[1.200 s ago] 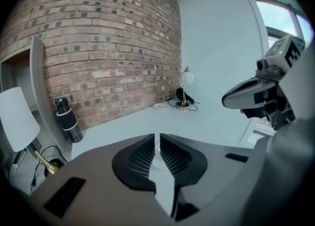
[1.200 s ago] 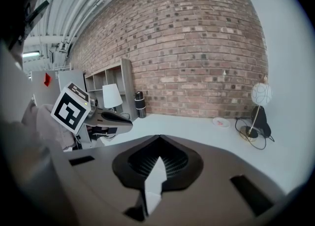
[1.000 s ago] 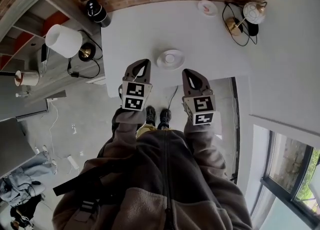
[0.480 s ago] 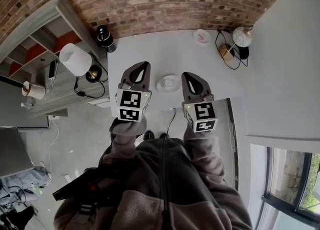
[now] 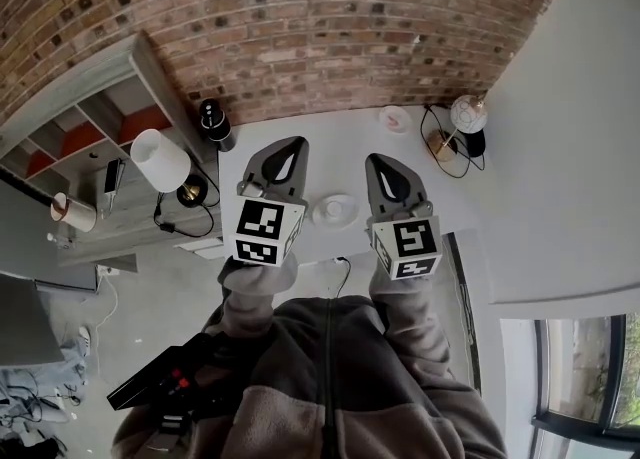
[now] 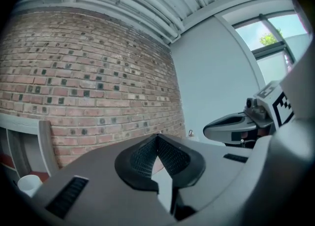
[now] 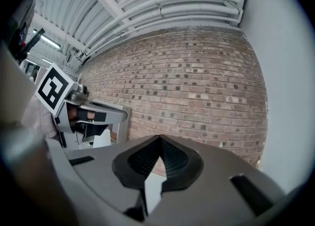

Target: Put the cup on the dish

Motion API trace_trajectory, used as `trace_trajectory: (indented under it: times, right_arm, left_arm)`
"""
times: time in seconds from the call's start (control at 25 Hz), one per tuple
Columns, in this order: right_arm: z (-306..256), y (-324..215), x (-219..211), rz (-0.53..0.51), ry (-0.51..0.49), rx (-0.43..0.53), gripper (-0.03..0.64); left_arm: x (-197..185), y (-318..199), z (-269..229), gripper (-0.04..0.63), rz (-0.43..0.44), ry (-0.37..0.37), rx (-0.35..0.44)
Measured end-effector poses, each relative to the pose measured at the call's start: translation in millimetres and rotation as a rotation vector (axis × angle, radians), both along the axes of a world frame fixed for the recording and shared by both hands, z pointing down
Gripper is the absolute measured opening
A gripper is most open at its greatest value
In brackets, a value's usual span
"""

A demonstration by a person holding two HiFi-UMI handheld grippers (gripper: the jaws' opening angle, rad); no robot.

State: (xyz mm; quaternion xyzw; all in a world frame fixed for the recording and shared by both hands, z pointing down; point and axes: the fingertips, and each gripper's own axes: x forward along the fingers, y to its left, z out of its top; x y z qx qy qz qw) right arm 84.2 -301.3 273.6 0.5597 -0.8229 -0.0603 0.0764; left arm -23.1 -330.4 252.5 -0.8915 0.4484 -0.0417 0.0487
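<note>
On the white table [image 5: 300,137], a white dish [image 5: 335,211] lies near the front edge, and a white cup seems to sit in its middle. Both grippers hover level, high above the table on either side of the dish, touching nothing. My left gripper [image 5: 290,145] is shut and empty; in the left gripper view its tips [image 6: 158,136] meet against the brick wall. My right gripper [image 5: 381,161] is likewise shut and empty, its tips [image 7: 160,139] meeting with only wall behind. Neither gripper view shows the dish or cup.
A small pink-and-white dish [image 5: 395,119] and a globe lamp [image 5: 465,113] with cables stand at the table's far right. A black speaker [image 5: 213,122] is at the far left corner. A white lampshade [image 5: 160,159] and grey shelves [image 5: 90,117] stand left of the table.
Both grippers have risen well above the table, staying shut. The head view has tipped up, so the dish now shows lower and smaller between them, and more brick wall shows.
</note>
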Motion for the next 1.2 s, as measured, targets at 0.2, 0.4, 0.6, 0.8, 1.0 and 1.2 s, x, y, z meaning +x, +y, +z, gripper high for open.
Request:
trace_trajectory:
  times: [0.2,0.4,0.6,0.8,1.0,1.2]
  right_arm:
    - [-28.1,-0.9,4.2,0.011,-0.007,0.069,0.003]
    - [-42.0,-2.9,2.2,0.004,-0.003,0.103,0.003]
    - [-43.6,-3.7,-0.5,-0.006,0.003,0.107,0.003]
    - [-45.0,-4.2,-0.6,-0.009,0.004,0.112,0.003]
    - [-48.4,-3.6,-0.7,-0.010,0.003,0.123,0.003]
    - [-52.9,-2.0,0.3,-0.010,0.007,0.131,0.003]
  left_arm:
    - [-0.2,1.3,-23.2,0.006,0.006,0.013,0.045]
    - [0.2,0.4,-25.7,0.006,0.014,0.020,0.047]
    - [1.8,0.2,-26.7,0.006,0.019,0.019,0.051]
    - [3.0,-0.3,-24.6,0.006,0.024,0.018,0.047]
    - [3.9,-2.0,-25.4,0.006,0.023,0.013,0.048]
    - [5.3,-1.5,-27.7,0.006,0.026,0.014,0.050]
